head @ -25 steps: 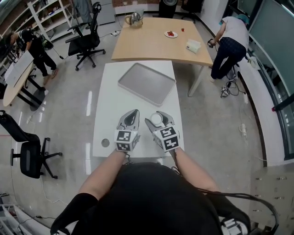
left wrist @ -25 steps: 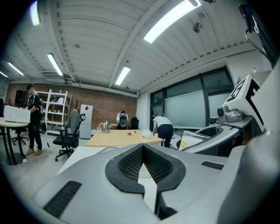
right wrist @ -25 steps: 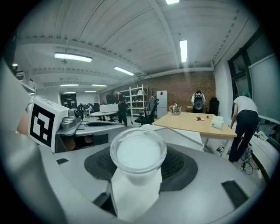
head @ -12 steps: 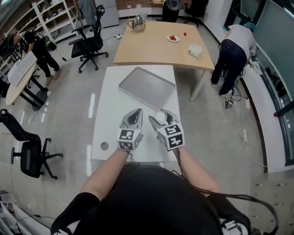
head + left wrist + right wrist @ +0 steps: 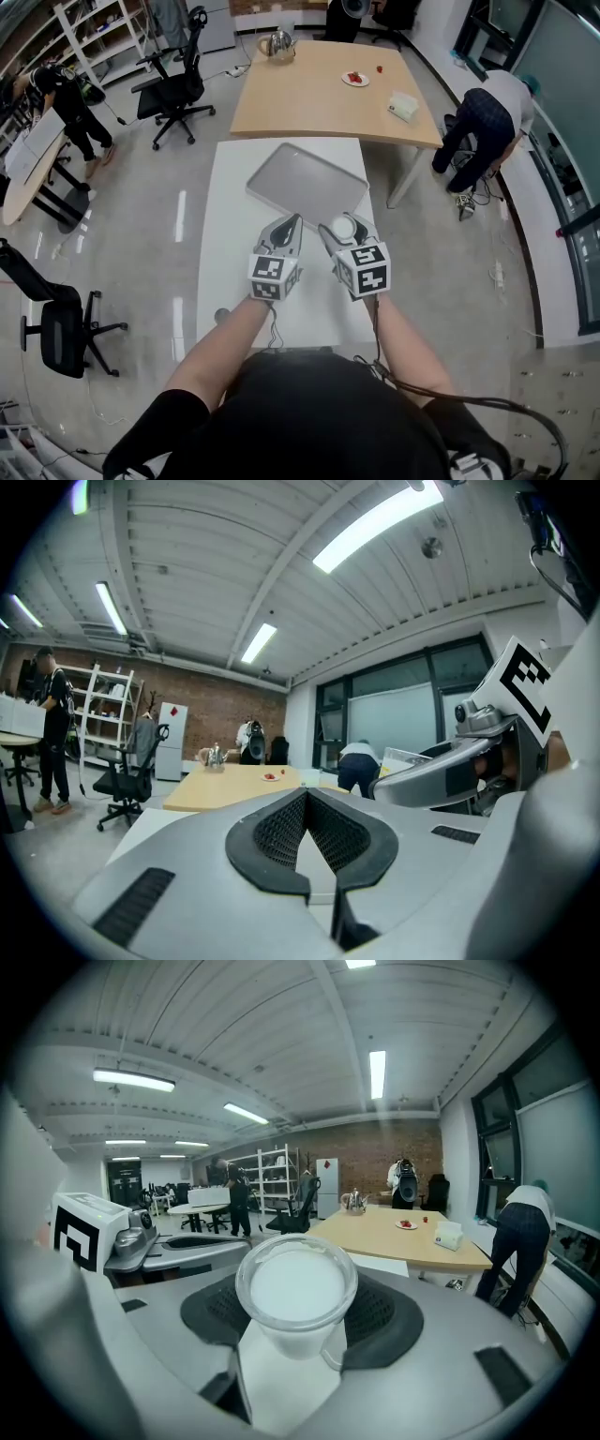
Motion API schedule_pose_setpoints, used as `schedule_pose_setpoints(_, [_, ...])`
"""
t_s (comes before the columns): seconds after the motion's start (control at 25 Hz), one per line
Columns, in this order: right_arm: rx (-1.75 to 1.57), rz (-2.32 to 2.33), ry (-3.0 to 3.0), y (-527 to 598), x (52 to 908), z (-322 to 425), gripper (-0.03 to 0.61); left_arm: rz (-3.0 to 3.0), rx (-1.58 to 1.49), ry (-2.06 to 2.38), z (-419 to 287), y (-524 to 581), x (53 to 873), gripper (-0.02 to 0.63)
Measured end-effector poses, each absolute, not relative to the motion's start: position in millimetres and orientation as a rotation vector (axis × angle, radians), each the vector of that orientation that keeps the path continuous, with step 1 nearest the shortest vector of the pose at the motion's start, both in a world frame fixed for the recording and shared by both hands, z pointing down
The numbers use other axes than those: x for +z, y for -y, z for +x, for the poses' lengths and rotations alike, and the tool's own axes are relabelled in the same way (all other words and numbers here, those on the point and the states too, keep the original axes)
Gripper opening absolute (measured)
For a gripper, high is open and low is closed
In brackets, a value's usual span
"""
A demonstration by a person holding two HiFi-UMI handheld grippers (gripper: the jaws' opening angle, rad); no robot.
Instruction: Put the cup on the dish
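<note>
A small white cup sits upright between the jaws of my right gripper, which is shut on it and holds it above the white table. In the right gripper view the cup fills the middle, gripped by my right gripper. The dish is a flat grey tray lying just beyond both grippers. To the left of the cup is my left gripper, shut with nothing in it; in its own view my left gripper has its jaws meeting at the tips.
Past the white table stands a wooden table with a metal kettle, a small plate and a white box. Office chairs stand at the left. A person bends over at the right.
Both grippers have moved forward over the white table toward the grey tray, the right one carrying the cup. The person at the right has bent lower.
</note>
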State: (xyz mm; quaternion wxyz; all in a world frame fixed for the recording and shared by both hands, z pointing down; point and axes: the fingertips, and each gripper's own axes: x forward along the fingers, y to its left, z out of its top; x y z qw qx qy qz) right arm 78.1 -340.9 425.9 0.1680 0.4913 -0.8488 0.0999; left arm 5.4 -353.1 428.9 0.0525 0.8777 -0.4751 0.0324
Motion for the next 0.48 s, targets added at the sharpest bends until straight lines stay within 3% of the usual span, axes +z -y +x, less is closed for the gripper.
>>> schedule_pose_setpoints(0.48, [0.306,1.362,2.39,420.0,443.8,59.5,0.235,2.649,0.145,1.47,-3.4,434.0,446.0,0.006])
